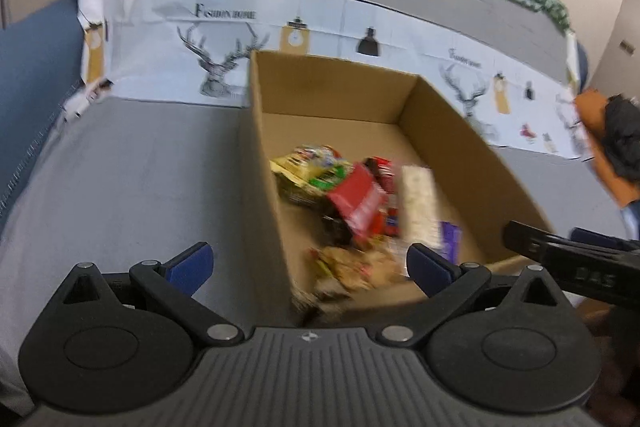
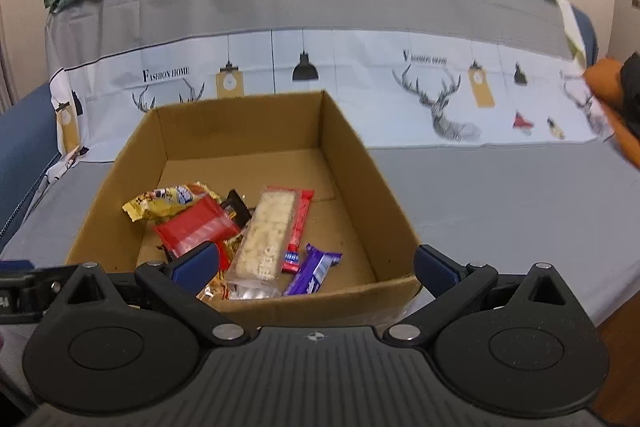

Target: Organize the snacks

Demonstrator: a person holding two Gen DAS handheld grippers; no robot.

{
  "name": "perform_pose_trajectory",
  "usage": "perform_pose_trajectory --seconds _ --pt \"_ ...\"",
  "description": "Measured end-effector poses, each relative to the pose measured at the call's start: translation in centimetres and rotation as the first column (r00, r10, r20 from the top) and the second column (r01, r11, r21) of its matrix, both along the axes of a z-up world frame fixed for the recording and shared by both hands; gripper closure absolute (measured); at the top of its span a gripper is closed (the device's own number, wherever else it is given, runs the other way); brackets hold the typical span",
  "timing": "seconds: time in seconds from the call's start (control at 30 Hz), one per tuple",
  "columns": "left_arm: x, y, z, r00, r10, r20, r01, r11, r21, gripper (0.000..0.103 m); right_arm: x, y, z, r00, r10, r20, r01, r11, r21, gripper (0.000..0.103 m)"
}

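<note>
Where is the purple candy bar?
In the right wrist view, the purple candy bar lies in the cardboard box, near its front wall, right of the clear cracker packet.

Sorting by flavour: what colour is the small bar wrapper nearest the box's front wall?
Purple wrapper, clearest in the right wrist view.

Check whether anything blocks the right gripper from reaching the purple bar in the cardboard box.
Nothing visible does. The right gripper is open above the box's near wall, and the purple bar lies uncovered on the cardboard box floor, just right of the clear pack of pale bars.
</note>
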State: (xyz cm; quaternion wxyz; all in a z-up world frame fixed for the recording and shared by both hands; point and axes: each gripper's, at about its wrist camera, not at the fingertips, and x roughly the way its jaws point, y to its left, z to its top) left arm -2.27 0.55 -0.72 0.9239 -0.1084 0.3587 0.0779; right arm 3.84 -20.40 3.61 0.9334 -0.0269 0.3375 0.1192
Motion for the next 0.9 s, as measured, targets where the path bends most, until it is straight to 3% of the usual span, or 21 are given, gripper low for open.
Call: perform_pose_trajectory --seconds 0.1,0.37,0.9 --pt "1.0 0.8 -0.5 0.999 0.035 -0.012 -0.035 0.999 -0.041 0.0 0.8 0.1 -0.6 1.0 -0.004 -0.031 0.005 1.0 0.015 0.001" --pt "1.9 0.5 -0.5 0.999 0.02 -0.035 -0.023 0.997 -0.076 0.0 1.2 1.6 -1.1 0.999 0.03 -0.021 -0.031 0.999 -0.026 0.001" --pt "1.7 -0.4 -0.4 1.0 0.003 -0.026 -0.004 0.998 -0.056 0.0 0.9 1.9 -1.1 0.999 0.042 -0.013 -0.043 0.999 -0.026 0.001"
